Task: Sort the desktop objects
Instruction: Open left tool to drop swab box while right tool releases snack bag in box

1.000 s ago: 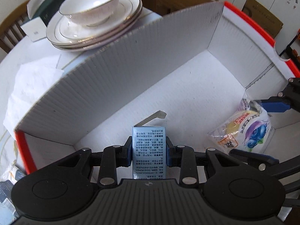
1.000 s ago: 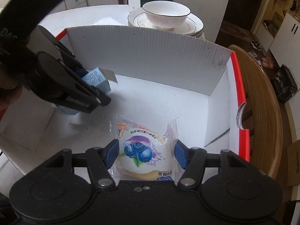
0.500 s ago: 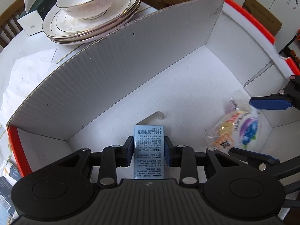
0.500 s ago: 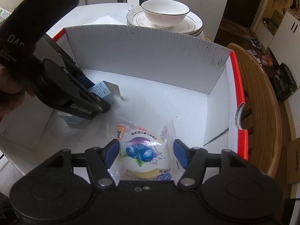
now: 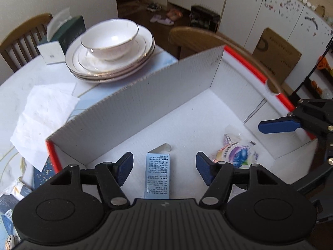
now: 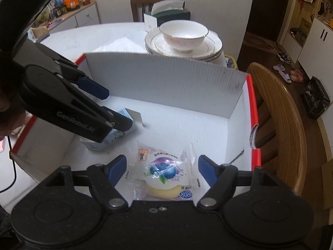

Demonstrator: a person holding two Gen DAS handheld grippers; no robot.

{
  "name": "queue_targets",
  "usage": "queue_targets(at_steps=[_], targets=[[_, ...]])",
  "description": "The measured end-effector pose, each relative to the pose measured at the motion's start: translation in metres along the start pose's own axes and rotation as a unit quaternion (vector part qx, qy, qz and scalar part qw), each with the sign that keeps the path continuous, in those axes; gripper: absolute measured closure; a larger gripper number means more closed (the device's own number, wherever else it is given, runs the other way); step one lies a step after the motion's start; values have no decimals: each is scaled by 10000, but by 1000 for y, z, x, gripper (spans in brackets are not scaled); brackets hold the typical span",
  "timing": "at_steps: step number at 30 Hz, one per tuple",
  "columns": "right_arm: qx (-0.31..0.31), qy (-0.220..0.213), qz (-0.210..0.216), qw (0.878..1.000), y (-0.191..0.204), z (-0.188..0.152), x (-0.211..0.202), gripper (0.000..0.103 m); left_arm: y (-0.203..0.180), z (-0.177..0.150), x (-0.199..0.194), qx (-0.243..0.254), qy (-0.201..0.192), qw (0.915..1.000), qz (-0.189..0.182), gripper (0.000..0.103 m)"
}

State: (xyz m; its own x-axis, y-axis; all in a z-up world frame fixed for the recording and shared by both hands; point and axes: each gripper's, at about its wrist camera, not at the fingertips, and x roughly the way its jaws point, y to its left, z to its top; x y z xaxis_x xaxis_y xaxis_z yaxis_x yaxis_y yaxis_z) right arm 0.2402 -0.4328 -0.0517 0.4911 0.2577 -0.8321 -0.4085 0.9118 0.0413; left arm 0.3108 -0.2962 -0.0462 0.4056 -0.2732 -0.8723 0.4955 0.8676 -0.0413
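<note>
A white cardboard box with red rims (image 5: 145,106) (image 6: 166,83) stands on the table. A small light-blue carton (image 5: 157,175) lies on its floor, also partly seen in the right wrist view (image 6: 124,114). My left gripper (image 5: 164,166) is open above it, jaws spread wide on either side. A packaged blueberry bun (image 6: 166,173) (image 5: 237,156) lies on the box floor to the right. My right gripper (image 6: 162,168) is open above it, jaws clear of the wrapper.
Stacked white plates with a bowl (image 5: 110,50) (image 6: 183,39) stand behind the box. A tissue box (image 5: 64,33) and a white napkin (image 5: 41,112) lie on the table. A wooden chair (image 6: 278,120) stands right of the box. Packets (image 5: 12,191) lie left.
Both grippers have opened and risen. The blue carton and the bun now lie released on the box floor.
</note>
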Motion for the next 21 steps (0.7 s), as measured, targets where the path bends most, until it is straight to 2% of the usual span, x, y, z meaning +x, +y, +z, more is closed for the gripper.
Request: queue_targets(at_steps=[8, 16, 21], targets=[[139, -272, 122, 9995, 2, -3, -16, 24, 1, -14, -34, -135, -386, 9991, 60, 37], [317, -524, 285, 9977, 8, -7, -30, 22, 0, -33, -75, -131, -929, 9955, 165, 24], [269, -617, 306, 9973, 18, -5, -35, 21, 3, -47, -92, -59, -1117, 9934, 251, 21]])
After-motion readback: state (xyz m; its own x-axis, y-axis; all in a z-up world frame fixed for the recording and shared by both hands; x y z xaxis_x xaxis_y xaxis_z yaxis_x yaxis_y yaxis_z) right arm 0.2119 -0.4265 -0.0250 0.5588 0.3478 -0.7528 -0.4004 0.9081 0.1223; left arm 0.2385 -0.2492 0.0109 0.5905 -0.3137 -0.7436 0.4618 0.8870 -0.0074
